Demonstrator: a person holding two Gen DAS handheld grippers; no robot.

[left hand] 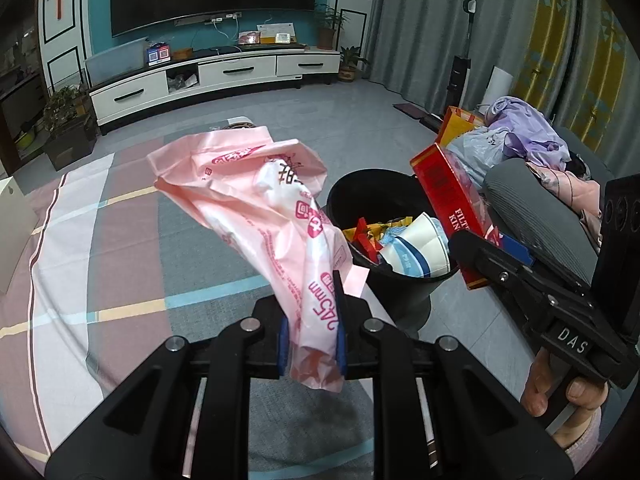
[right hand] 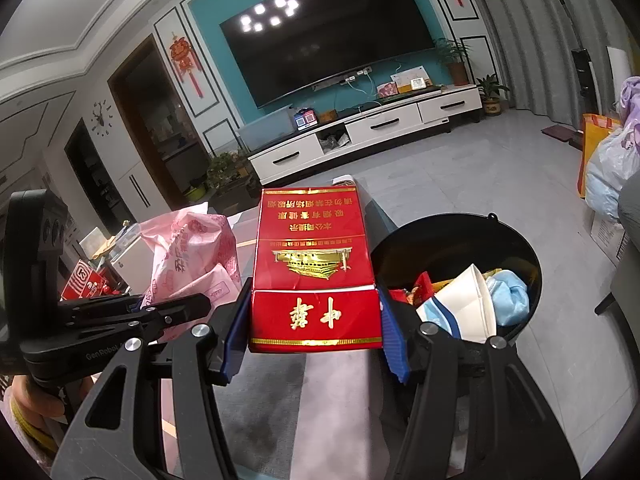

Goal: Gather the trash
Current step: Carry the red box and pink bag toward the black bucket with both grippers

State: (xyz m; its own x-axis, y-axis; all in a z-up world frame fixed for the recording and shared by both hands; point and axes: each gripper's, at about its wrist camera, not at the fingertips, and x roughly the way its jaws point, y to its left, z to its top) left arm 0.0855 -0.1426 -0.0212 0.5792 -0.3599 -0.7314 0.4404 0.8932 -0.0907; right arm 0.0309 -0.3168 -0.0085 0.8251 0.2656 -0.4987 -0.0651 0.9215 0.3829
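Observation:
My left gripper is shut on a crumpled pink plastic bag, held up over the checked tablecloth. The bag also shows in the right wrist view. My right gripper is shut on a red cigarette carton with gold print; it also shows in the left wrist view, to the right of the bin. The black trash bin stands on the floor between both grippers and holds paper cups, wrappers and a blue mask.
A grey sofa arm with clothes and bags is right of the bin. A white TV cabinet and a large TV stand at the far wall. A white box sits at the table's left edge.

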